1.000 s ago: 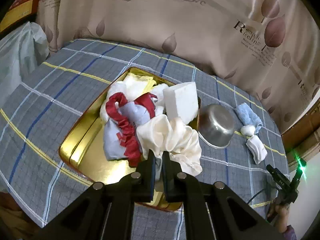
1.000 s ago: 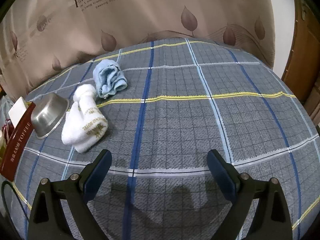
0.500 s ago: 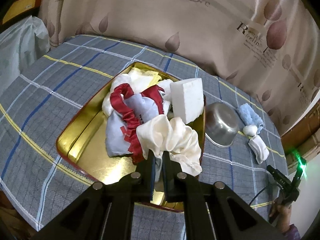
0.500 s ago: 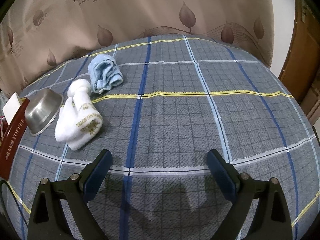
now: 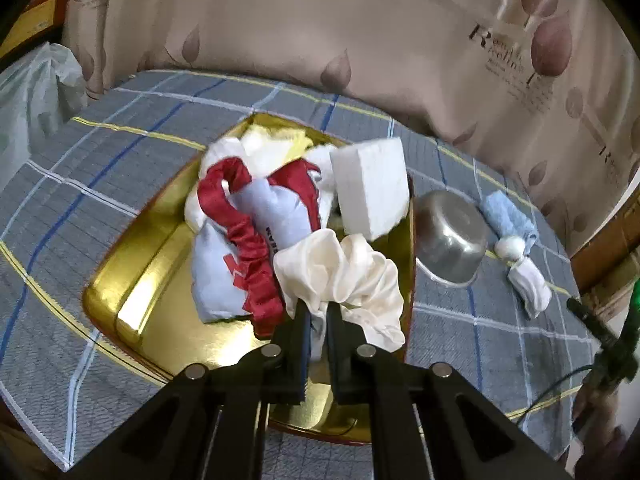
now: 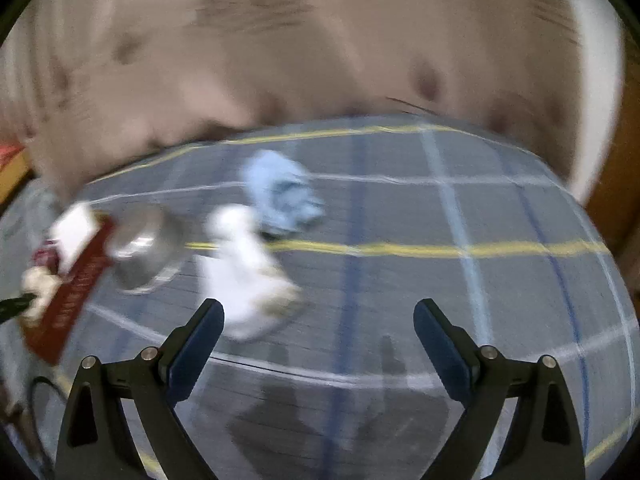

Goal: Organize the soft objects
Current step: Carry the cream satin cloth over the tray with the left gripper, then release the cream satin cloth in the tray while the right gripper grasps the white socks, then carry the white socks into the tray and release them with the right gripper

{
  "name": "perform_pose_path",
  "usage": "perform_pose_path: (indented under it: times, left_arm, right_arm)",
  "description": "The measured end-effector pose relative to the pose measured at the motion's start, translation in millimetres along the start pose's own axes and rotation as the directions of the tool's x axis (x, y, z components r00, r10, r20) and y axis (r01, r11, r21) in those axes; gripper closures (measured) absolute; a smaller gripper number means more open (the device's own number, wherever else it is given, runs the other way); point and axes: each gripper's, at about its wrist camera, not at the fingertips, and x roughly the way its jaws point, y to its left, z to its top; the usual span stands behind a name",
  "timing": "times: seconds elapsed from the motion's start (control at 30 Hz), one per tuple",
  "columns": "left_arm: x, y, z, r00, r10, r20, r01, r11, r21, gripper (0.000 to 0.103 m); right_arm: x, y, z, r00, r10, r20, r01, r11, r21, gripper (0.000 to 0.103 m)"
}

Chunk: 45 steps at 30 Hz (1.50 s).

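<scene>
Cream scrunchie (image 5: 340, 276) is hanging pinched in the left gripper (image 5: 318, 320) over the gold tin (image 5: 132, 280), probably for dropping among the gathered soft things; right gripper (image 6: 318, 332) is gaping empty.

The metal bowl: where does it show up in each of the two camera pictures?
Left wrist view: the metal bowl lies tipped on the checked cloth, right of centre, just outside the gold tray's right edge.
Right wrist view: blurred, the bowl sits at the left, beside the tray's red side.
Shared landmark: the white sock lies on the cloth near the bowl in both.
</scene>
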Motion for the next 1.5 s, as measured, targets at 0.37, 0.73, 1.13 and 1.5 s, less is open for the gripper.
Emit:
perform_pose_path:
  times: [0.37, 0.73, 1.13, 1.5]
  left_arm:
    - [7.0, 2.9, -1.1, 1.000, -0.002, -0.020, 0.002, 1.000, 0.002, 0.094]
    - [-1.8, -9.4, -0.1, 0.997, 0.073, -0.008, -0.073, 0.995, 0.068, 0.068]
    - [-54.9, -8.7, 2.7, 0.994, 0.073, 0.080, -0.077, 0.996, 0.051, 0.062]
    - [-93.6, 23.4, -24.6, 0.993, 0.089, 0.083, -0.088, 0.996, -0.025, 0.057]
  right_arm:
    - [46.9, 62.9, 34.5, 0.975, 0.048, -0.216, -0.112, 0.950, -0.292, 0.008]
    - [84.7, 71.6, 34.8, 0.935, -0.005, -0.355, -0.128, 0.928, -0.350, 0.062]
    - [32.8, 96.0, 56.3, 0.963, 0.157, -0.221, -0.211, 0.946, -0.245, 0.078]
    - [51.1, 170.4, 81.5, 0.940, 0.274, -0.204, -0.308, 0.937, -0.164, 0.078]
